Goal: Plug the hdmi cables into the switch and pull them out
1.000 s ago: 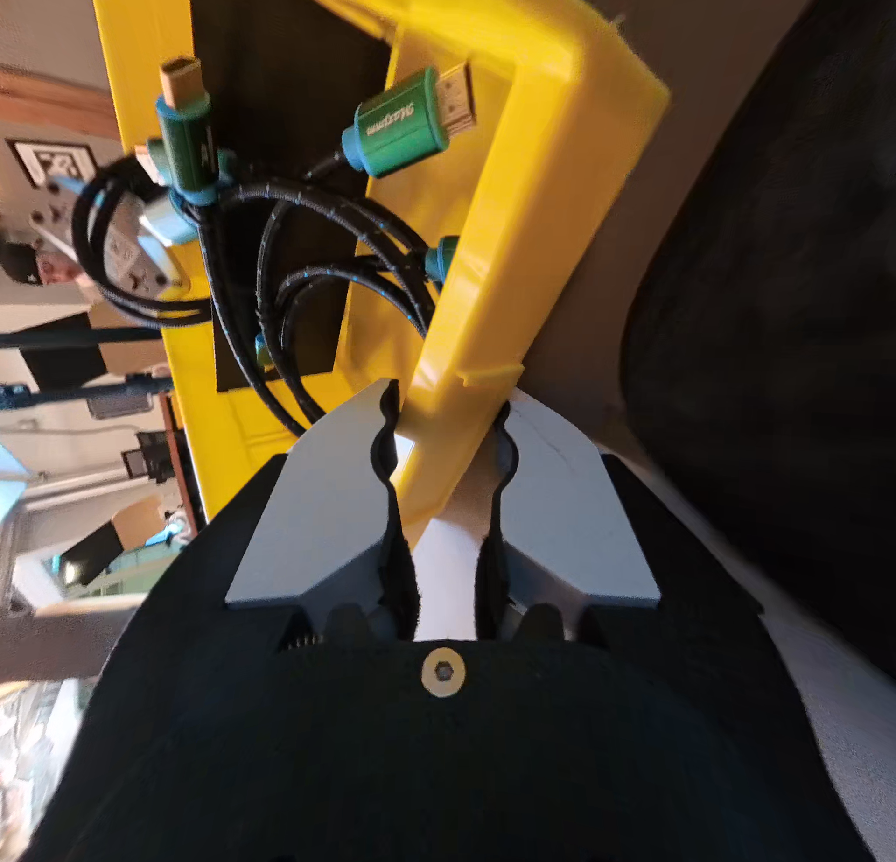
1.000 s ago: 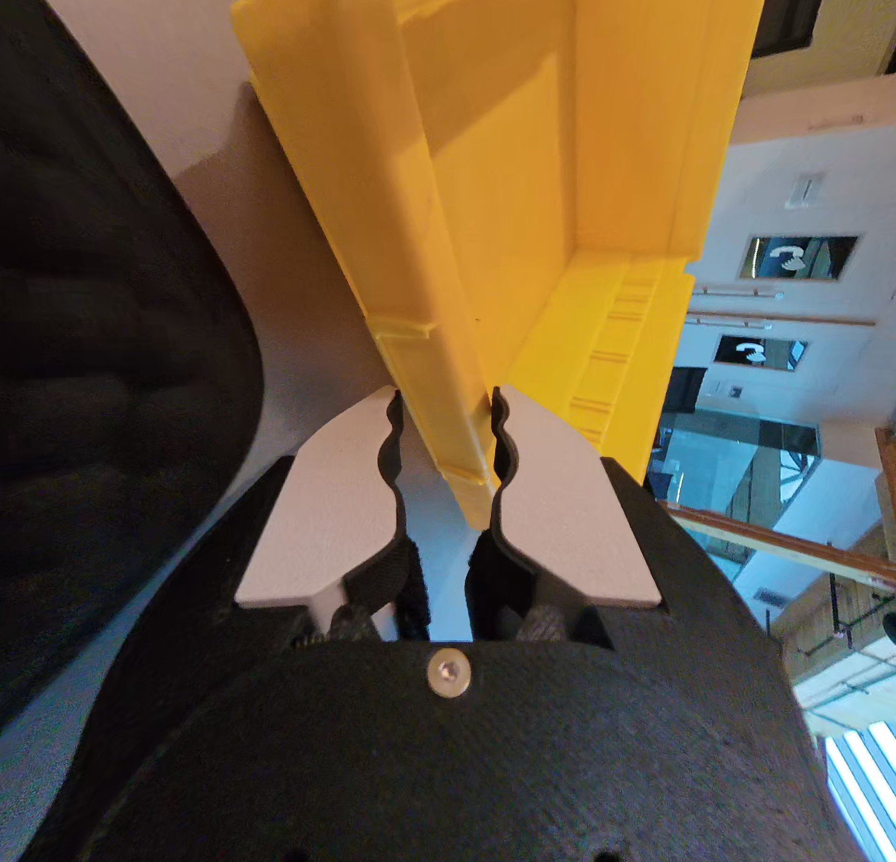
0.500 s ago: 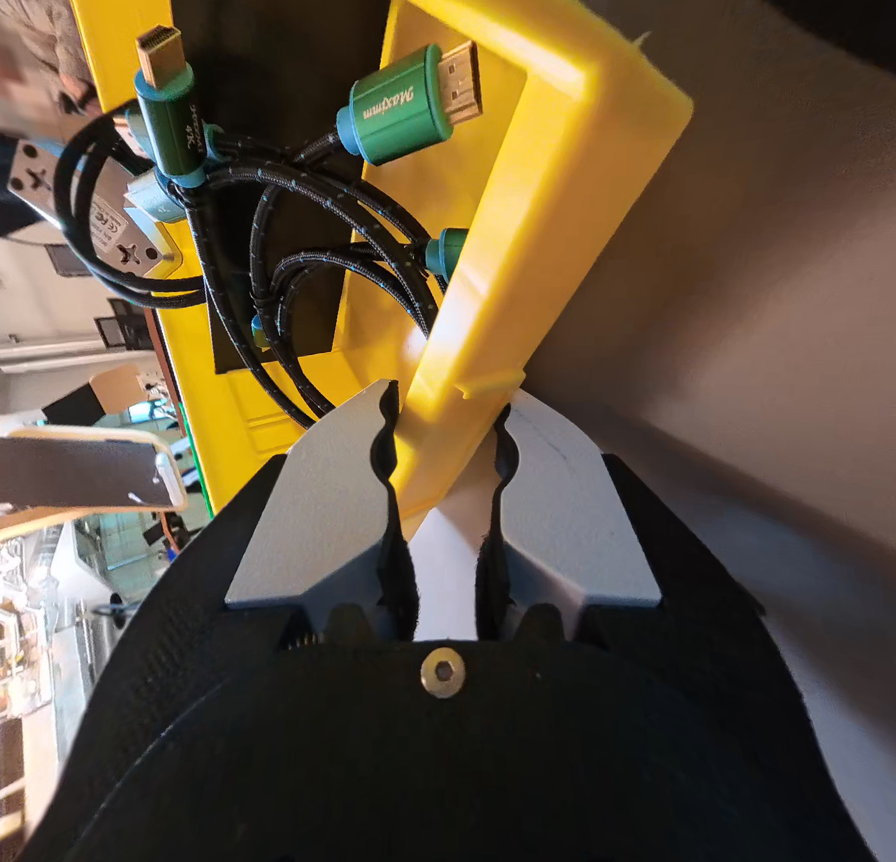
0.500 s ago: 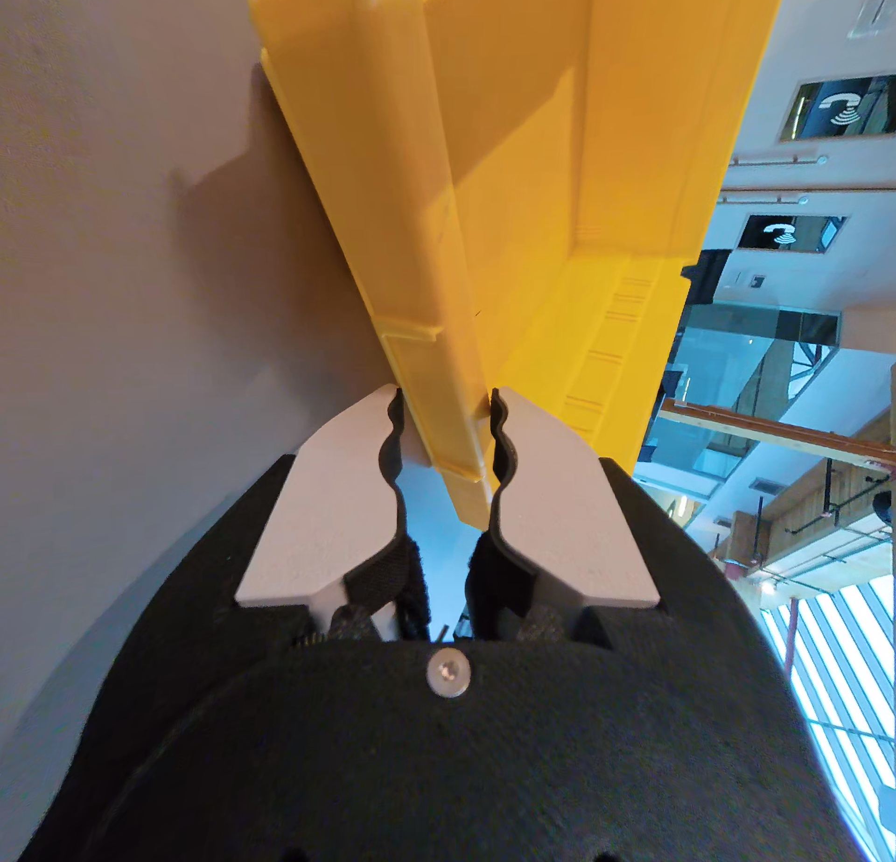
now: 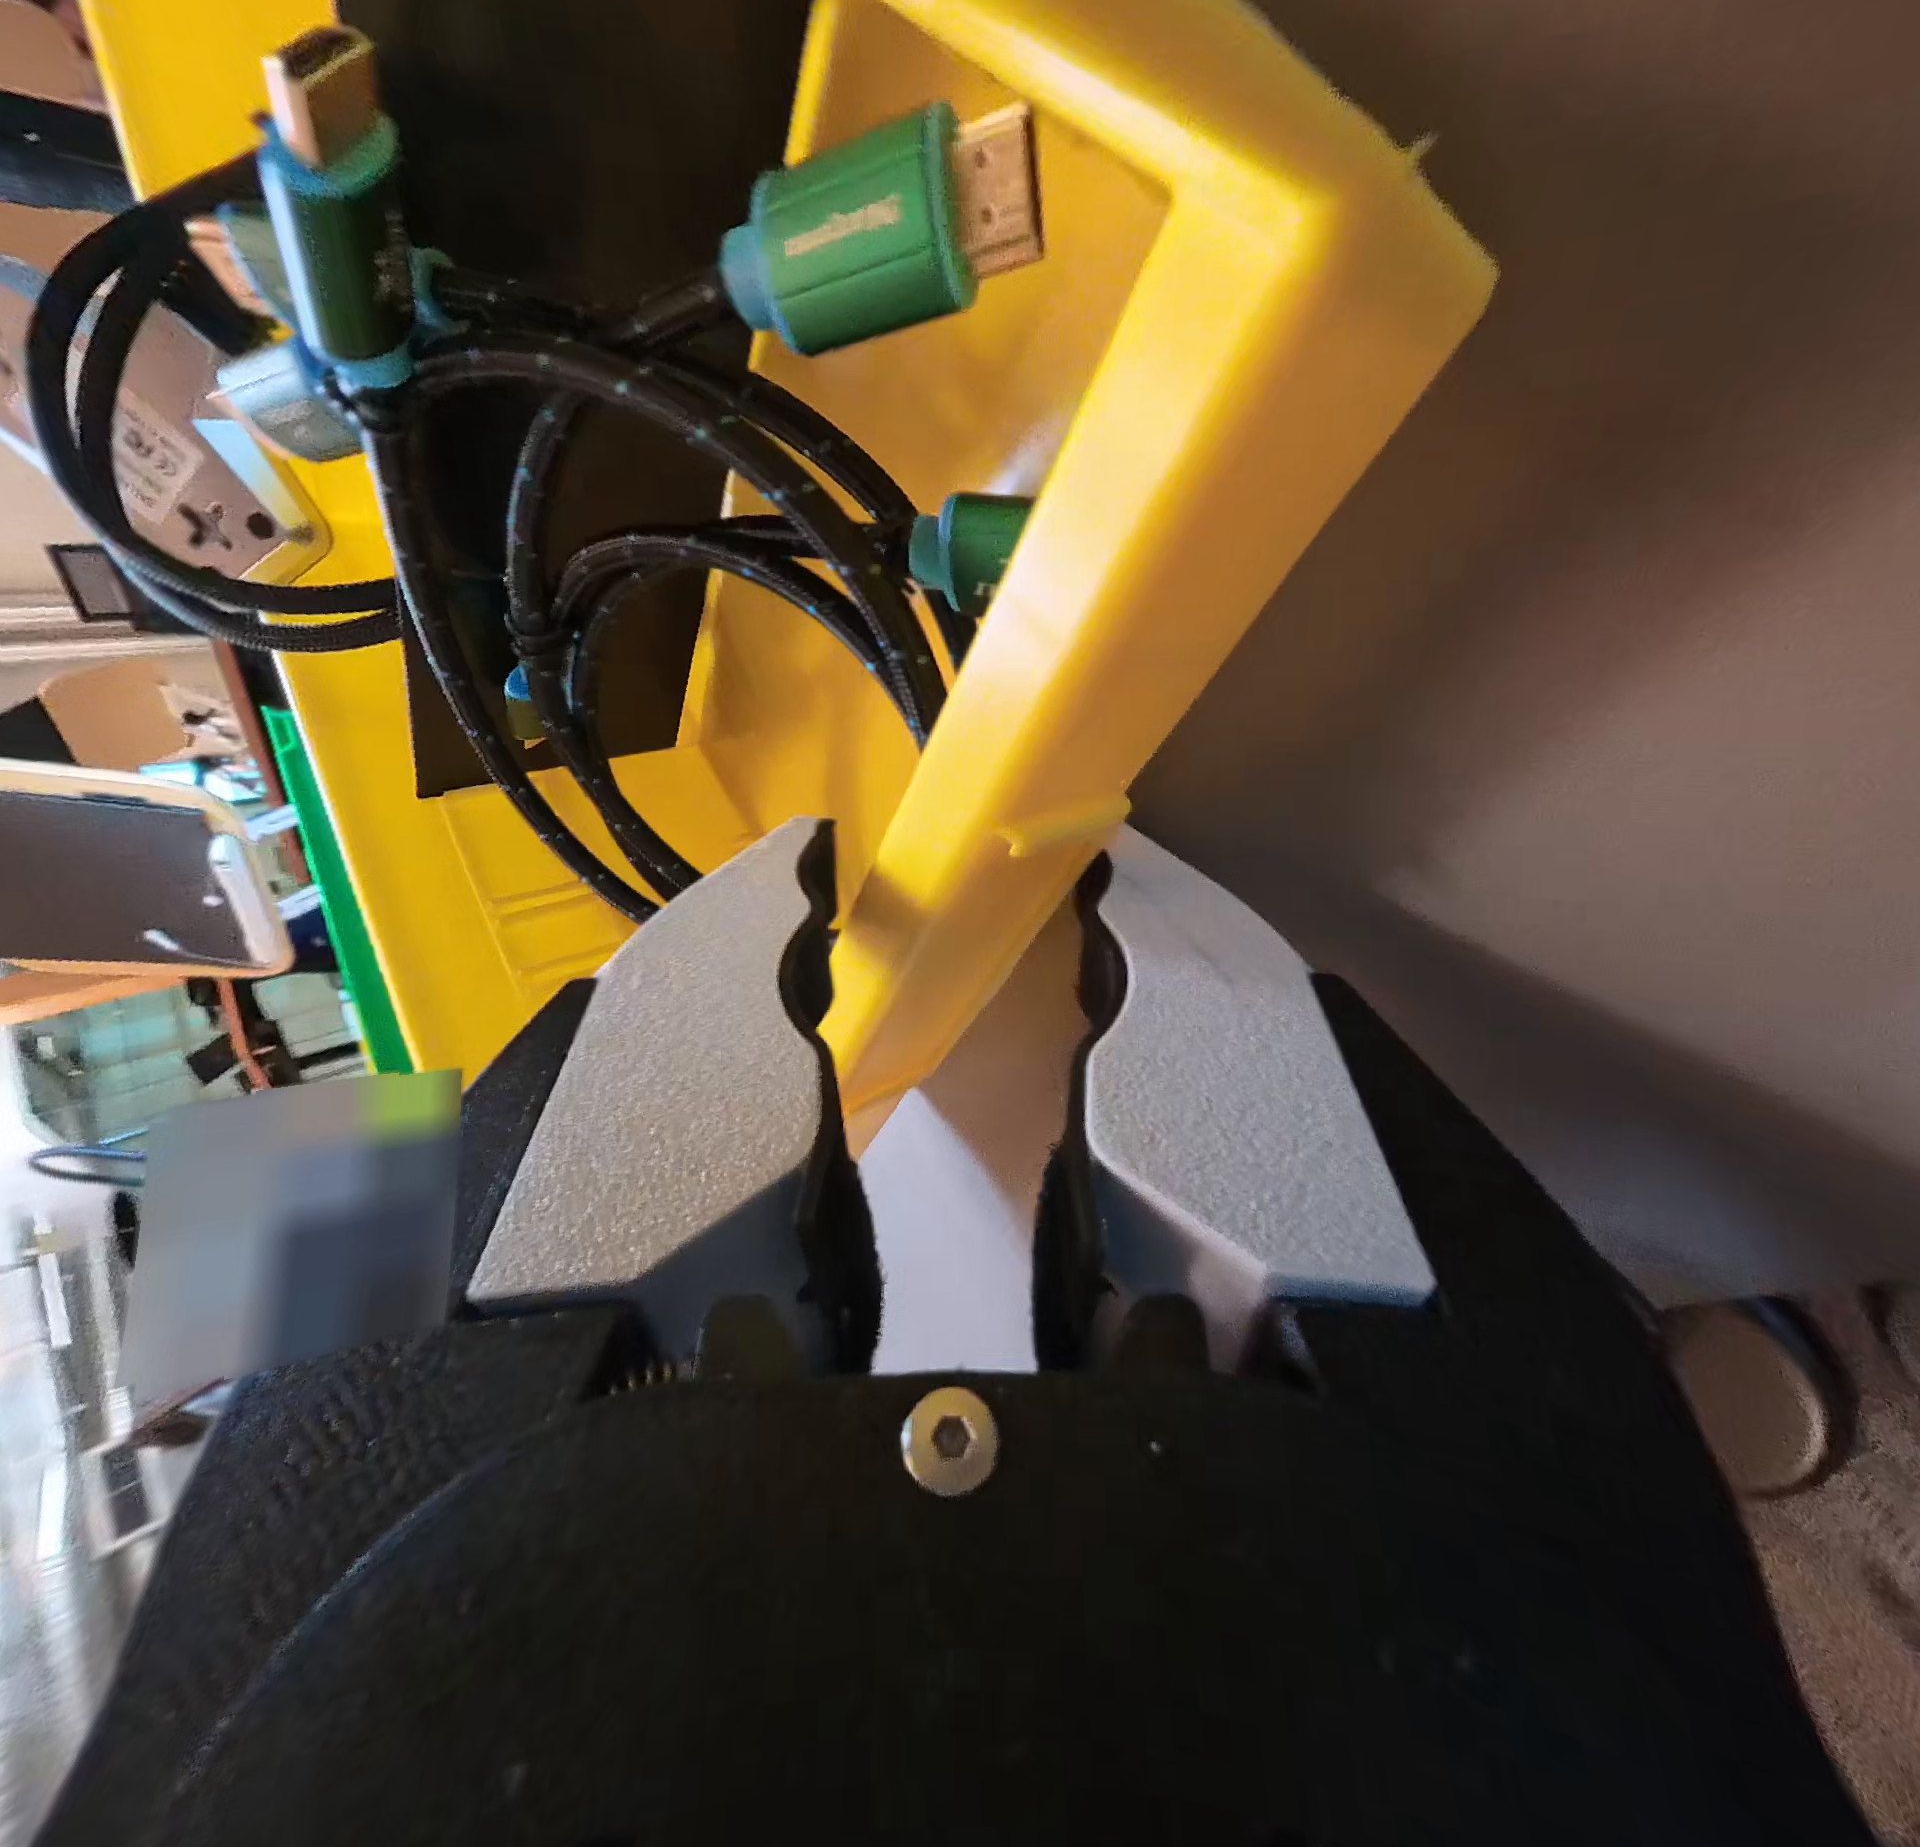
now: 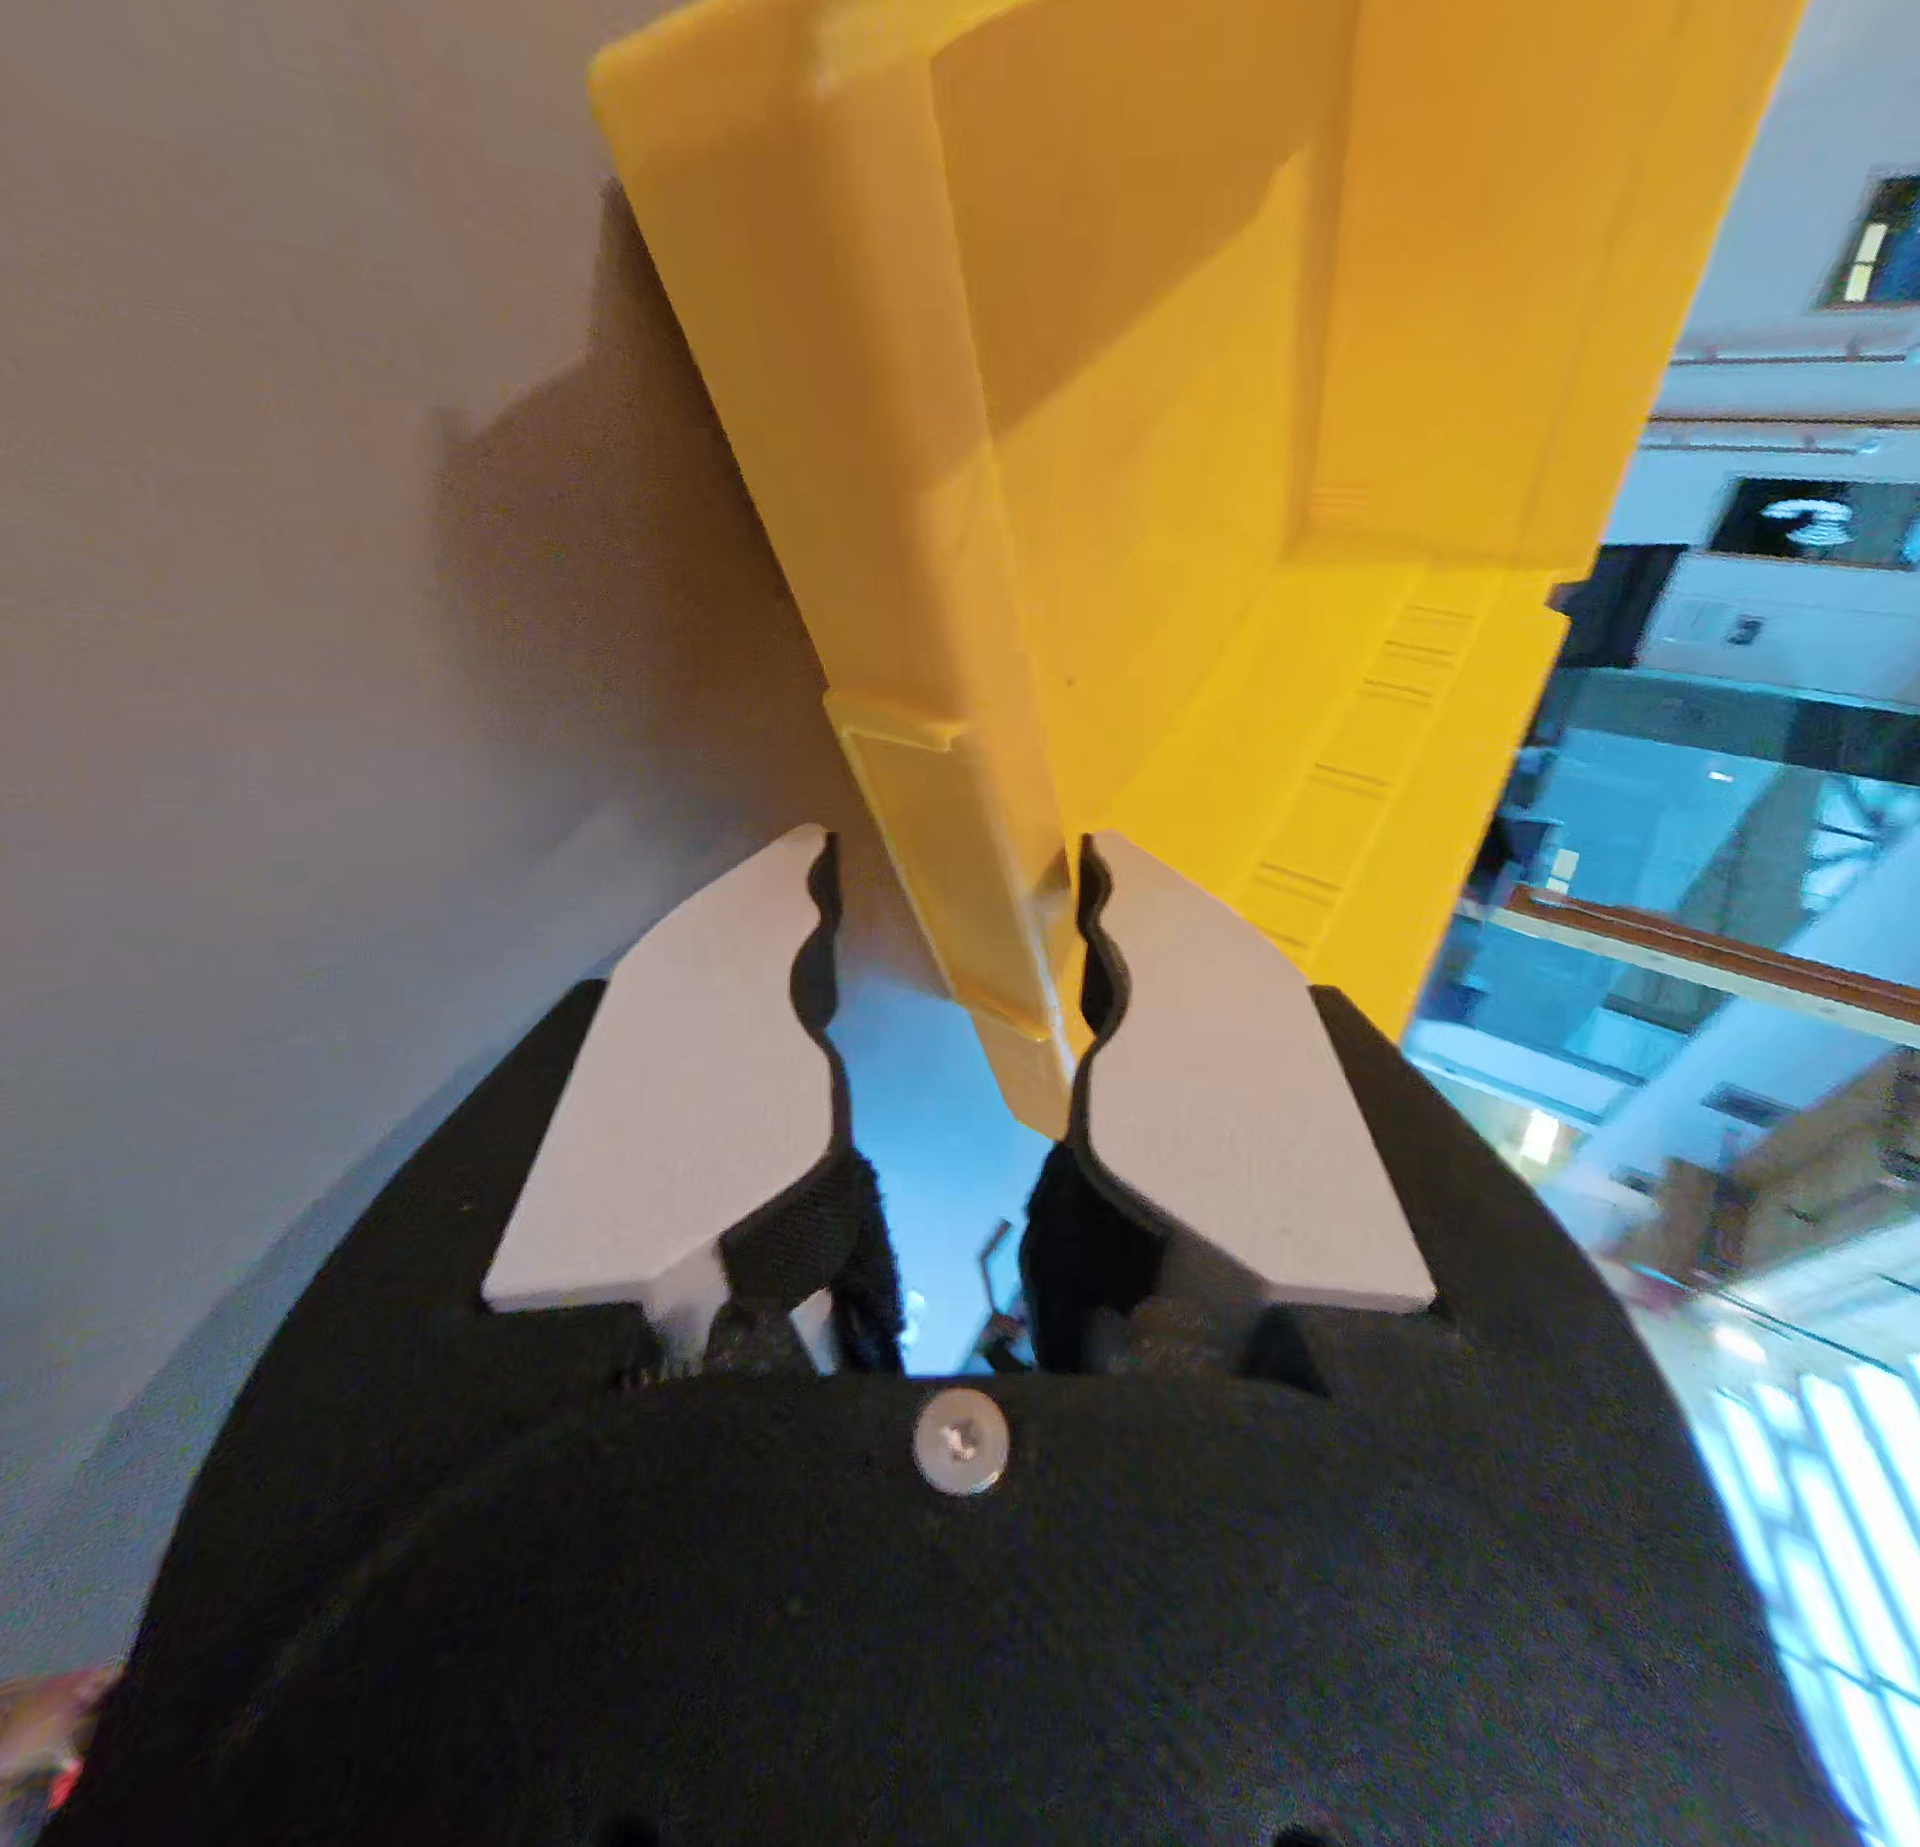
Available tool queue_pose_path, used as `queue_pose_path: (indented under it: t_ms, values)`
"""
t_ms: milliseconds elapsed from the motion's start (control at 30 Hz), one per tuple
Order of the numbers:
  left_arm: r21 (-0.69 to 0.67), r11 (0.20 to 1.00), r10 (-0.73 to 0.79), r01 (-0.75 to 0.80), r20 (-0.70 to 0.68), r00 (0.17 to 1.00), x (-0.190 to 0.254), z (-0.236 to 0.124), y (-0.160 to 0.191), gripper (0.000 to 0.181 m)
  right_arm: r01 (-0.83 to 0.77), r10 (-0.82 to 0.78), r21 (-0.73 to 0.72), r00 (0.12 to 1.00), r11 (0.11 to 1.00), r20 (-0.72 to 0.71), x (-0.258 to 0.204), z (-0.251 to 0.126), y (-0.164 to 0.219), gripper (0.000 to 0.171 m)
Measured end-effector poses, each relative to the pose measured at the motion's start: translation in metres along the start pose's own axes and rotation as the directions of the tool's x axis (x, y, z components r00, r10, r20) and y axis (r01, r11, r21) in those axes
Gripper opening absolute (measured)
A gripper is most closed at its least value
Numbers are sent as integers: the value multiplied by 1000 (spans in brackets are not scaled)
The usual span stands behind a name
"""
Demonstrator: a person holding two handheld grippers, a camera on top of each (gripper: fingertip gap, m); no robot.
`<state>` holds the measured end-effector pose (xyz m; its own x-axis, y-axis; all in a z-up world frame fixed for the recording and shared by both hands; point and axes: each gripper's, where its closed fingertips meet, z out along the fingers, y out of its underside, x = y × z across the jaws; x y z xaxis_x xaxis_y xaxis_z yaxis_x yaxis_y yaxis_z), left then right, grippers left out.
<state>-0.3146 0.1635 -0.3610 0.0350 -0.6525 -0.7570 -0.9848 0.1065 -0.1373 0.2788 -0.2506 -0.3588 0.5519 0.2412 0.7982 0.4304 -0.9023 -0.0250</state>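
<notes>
A yellow bin (image 5: 1226, 363) holds several HDMI cables: black braided cords (image 5: 665, 415) with green plugs, one (image 5: 862, 239) near the bin's corner, one (image 5: 332, 239) at the far left and one (image 5: 966, 550) against the wall. A silver switch box (image 5: 156, 447) lies behind the cords at the left edge. My left gripper (image 5: 961, 841) is shut on the bin's side wall. In the right wrist view the bin (image 6: 1143, 343) looks empty on this side. My right gripper (image 6: 956, 841) straddles the opposite wall, jaws slightly parted; only the right finger (image 6: 1195, 1018) touches it.
A grey-brown surface (image 5: 1610, 550) lies right of the bin and also shows in the right wrist view (image 6: 312, 447). A dark round part (image 5: 1756, 1392) sits low right. A dark flat panel with a pale rim (image 5: 114, 883) and a green edge (image 5: 312, 862) are at the left. Spacing between my two grippers at the tips: around 70 cm.
The bin and both grippers have swung against the background. My right gripper's jaws have widened a little, and its left finger has come off the bin wall. The left grip is unchanged.
</notes>
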Motion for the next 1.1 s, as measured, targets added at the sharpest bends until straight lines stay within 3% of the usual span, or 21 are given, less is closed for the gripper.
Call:
queue_pose_path:
  t_ms: [100, 200, 300, 400, 467, 567, 767, 867, 1100]
  values:
    - [112, 984, -134, 141, -71, 988, -4, -16, -7, 64, -174, 160, 132, 981, 976, 114, -2, -12, -13, 68]
    - [302, 886, -321, 351, -147, 936, -25, -45, -22, 80, -314, 272, 281, 946, 907, 179, 9, -32, -28, 80]
    - [539, 657, -531, 527, -166, 831, -72, -77, -37, 89, -409, 371, 468, 912, 783, 176, 36, -57, -47, 92]
    - [720, 363, -764, 592, -134, 632, -133, -97, -33, 109, -484, 472, 644, 856, 592, 210, 67, -81, -72, 123]
    - [755, 296, -830, 585, -100, 549, -158, -96, -29, 111, -486, 498, 705, 840, 516, 215, 83, -91, -85, 139]
    - [735, 381, -810, 560, -26, 585, -180, -72, -38, 111, -445, 492, 735, 853, 512, 174, 96, -97, -98, 146]
    - [556, 528, -649, 642, -224, 727, -201, 5, -75, 109, -392, 469, 758, 874, 521, 130, 105, -100, -110, 145]
    - [374, 682, -577, 629, -254, 777, -210, 61, -61, 110, -398, 486, 763, 865, 510, 126, 106, -98, -107, 142]
    - [225, 817, -517, 531, -123, 847, -227, 139, -44, 111, -404, 506, 756, 855, 515, 111, 104, -95, -100, 136]
